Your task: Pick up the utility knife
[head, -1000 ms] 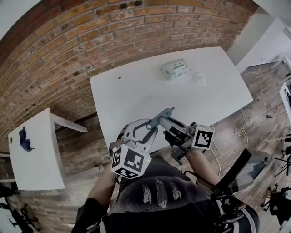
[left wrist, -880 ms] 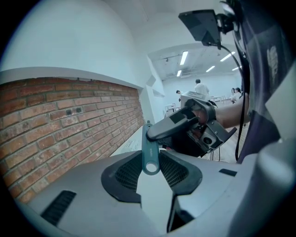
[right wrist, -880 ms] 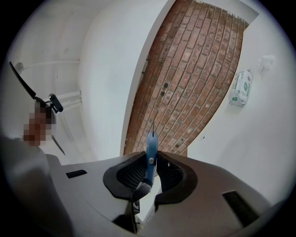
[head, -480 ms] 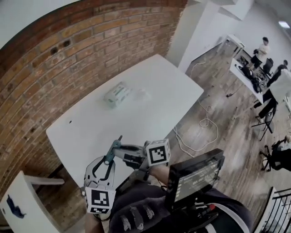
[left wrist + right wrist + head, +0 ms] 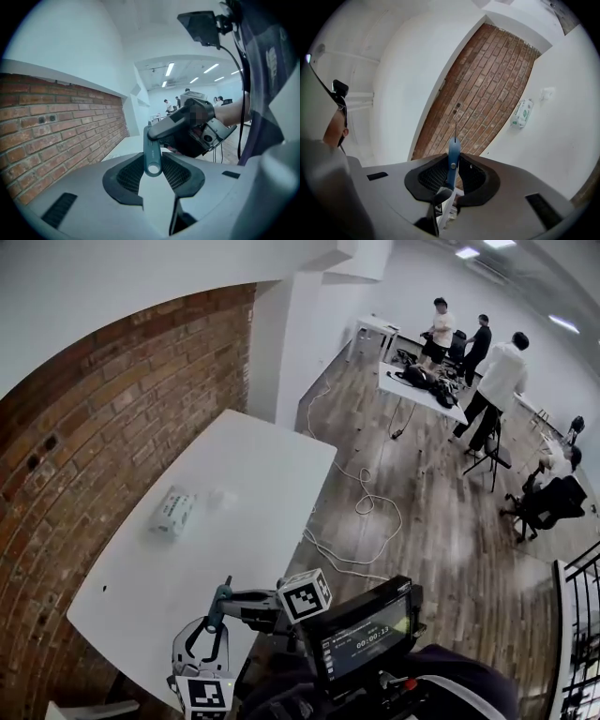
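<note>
The knife [image 5: 219,604] is off the bench [image 5: 272,474], held in the air between both grippers just above the bench's near edge. It stands nearly upright in the head view, with its thin blade tip pointing up.

The left gripper [image 5: 213,626] comes at the knife from below. Its fingers [image 5: 131,176] are clamped on the knife's lower end, the rounded butt with a hole through it, and the pads press on both flat sides. The right gripper [image 5: 234,598] reaches in from the right, roughly level. Its fingers [image 5: 433,176] are clamped on the knife's upper part, which shows edge-on between the pads with the blade tip just beyond. In the left gripper view the right gripper's fingers close on the handle just above the left pads, so the two grips sit close together along the body.

A wipes pack [image 5: 173,512] lies near the bench's left edge by the brick wall [image 5: 84,456], with a crumpled tissue [image 5: 223,495] just beside it, both well apart from the knife. A small screen [image 5: 366,638] sits close in front of the person. A white cable [image 5: 361,512] trails over the wooden floor [image 5: 441,531] off the bench's right edge. Several people [image 5: 492,381] stand around another table at the far end of the room.
</note>
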Available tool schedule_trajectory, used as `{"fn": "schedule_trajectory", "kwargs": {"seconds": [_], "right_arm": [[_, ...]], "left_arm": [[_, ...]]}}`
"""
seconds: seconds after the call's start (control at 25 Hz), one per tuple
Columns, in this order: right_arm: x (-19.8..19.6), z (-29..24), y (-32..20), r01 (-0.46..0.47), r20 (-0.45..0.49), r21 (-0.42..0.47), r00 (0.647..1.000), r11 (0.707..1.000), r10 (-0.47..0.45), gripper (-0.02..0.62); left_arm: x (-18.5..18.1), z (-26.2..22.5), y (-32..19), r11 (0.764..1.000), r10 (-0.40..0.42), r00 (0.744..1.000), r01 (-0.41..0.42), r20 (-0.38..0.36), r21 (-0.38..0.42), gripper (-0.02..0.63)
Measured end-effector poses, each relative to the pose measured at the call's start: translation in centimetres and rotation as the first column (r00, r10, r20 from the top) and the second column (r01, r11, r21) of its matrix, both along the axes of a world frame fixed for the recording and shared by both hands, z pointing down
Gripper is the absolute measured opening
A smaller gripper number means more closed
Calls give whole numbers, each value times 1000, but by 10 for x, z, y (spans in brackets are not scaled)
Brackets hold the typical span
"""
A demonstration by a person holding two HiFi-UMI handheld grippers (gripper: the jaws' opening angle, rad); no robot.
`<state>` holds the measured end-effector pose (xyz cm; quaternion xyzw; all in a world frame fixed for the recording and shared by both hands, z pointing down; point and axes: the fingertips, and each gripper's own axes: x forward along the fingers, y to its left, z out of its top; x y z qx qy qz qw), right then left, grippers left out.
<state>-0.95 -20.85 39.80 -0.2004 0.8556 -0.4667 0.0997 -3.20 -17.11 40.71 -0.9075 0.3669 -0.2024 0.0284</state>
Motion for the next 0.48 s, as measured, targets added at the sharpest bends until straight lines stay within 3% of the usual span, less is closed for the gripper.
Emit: {"fn": "schedule_trajectory", "kwargs": {"seconds": [0.28,0.48], "right_arm": [[27,-1,0,-103,3,-15,995,995,103,69],[26,3,2,-126,-14,-23,992,992,125,69]], "left_arm": [[21,-1,0,994,110,994,-110,-20,14,120],[17,1,3,990,142,990,-142,-21,11,120]]}}
